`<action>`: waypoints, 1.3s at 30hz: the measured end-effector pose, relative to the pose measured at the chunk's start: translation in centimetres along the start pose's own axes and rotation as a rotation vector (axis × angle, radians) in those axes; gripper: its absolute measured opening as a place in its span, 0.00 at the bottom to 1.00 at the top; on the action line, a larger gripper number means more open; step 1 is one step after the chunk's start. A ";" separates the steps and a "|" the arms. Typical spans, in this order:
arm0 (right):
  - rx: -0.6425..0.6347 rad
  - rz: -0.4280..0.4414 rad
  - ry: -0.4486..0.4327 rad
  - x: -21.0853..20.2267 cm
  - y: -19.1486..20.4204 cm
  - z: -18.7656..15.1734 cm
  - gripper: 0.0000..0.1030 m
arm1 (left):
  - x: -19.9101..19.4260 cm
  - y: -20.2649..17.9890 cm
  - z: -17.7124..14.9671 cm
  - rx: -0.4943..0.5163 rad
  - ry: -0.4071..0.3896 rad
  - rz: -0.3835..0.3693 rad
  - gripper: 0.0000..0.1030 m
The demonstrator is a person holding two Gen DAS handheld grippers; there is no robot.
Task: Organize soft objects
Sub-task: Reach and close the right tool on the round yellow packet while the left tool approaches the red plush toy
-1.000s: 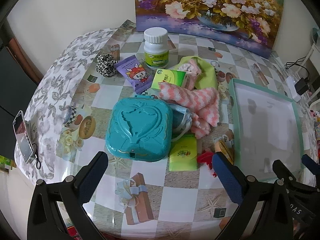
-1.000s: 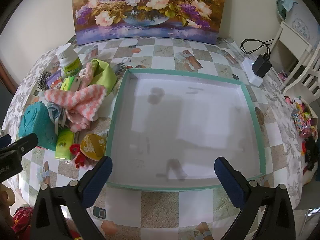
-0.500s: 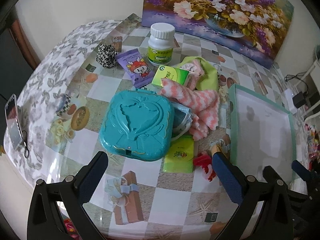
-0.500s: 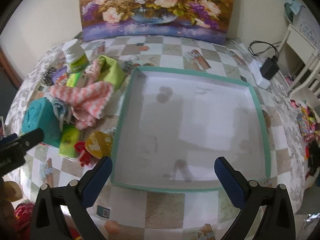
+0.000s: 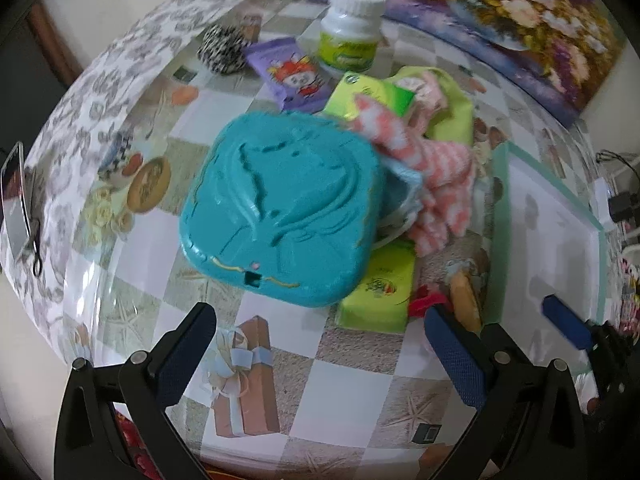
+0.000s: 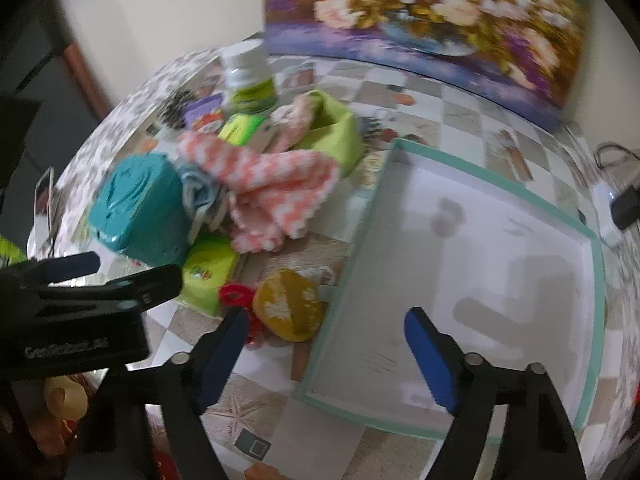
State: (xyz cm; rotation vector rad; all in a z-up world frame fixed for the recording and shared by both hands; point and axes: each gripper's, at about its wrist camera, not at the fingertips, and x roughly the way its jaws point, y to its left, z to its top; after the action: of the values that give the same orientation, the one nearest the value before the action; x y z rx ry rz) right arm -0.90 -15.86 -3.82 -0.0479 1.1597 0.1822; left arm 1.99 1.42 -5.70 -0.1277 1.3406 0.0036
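Empty tray beside a pile of soft things on a checked surface (image 5: pixel 352 364).

The tray (image 6: pixel 596 264) holds nothing. Left of it, a teal case (image 5: pixel 280 216) lies shut; a pink towel (image 6: pixel 276 180) spills from a green bag (image 6: pixel 336 132). Left hand-held gripper (image 5: pixel 320 356) gapes empty; right hand-held gripper (image 6: pixel 324 356) is closing on nothing.

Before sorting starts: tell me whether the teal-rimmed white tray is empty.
Empty: the teal-rimmed white tray shows only bare white floor with shadows.

Likely a home: patterned tablecloth (image 5: pixel 100 128), flower painting (image 6: pixel 424 12) behind.
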 end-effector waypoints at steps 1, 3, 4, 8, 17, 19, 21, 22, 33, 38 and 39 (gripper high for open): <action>-0.011 0.007 0.006 0.1 0.2 0.0 0.66 | 0.2 0.3 0.0 -0.015 0.008 0.000 1.00; -0.022 0.004 0.015 0.5 0.5 0.2 0.59 | 0.4 0.6 0.1 -0.037 0.018 0.004 1.00; -0.025 0.003 0.016 0.7 0.5 0.3 0.56 | 0.5 0.7 0.1 -0.044 0.020 0.007 1.00; -0.039 0.009 0.027 1.5 0.7 0.7 0.47 | 0.7 0.6 0.1 -0.047 0.025 0.012 1.00; -0.050 0.057 0.028 1.8 1.3 1.2 0.45 | 1.3 0.3 0.4 -0.058 0.040 0.009 1.00; -0.044 0.091 0.028 1.9 1.4 1.2 0.45 | 1.2 0.5 0.3 -0.061 0.043 0.010 1.00; -0.049 0.080 0.038 2.2 1.6 1.2 0.45 | 1.3 0.6 0.3 -0.061 0.046 0.011 1.00; -0.053 0.075 0.044 2.3 1.7 1.2 0.45 | 1.2 0.8 0.3 -0.060 0.047 0.010 1.00; 0.013 0.044 0.039 2.2 -0.1 1.4 0.36 | 1.2 1.2 0.1 -0.083 0.056 -0.006 1.00; 0.028 0.062 0.057 2.5 -0.1 1.5 0.31 | 1.2 0.9 -0.2 -0.074 0.066 -0.039 1.00; 0.016 0.052 0.061 2.6 0.1 1.4 0.31 | 1.2 0.8 -0.2 -0.073 0.068 -0.043 1.00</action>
State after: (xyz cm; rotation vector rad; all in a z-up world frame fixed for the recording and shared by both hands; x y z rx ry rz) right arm 1.39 -15.32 -5.60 -0.0090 1.2238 0.2190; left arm 1.96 2.10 -6.95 -0.2194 1.4057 0.0120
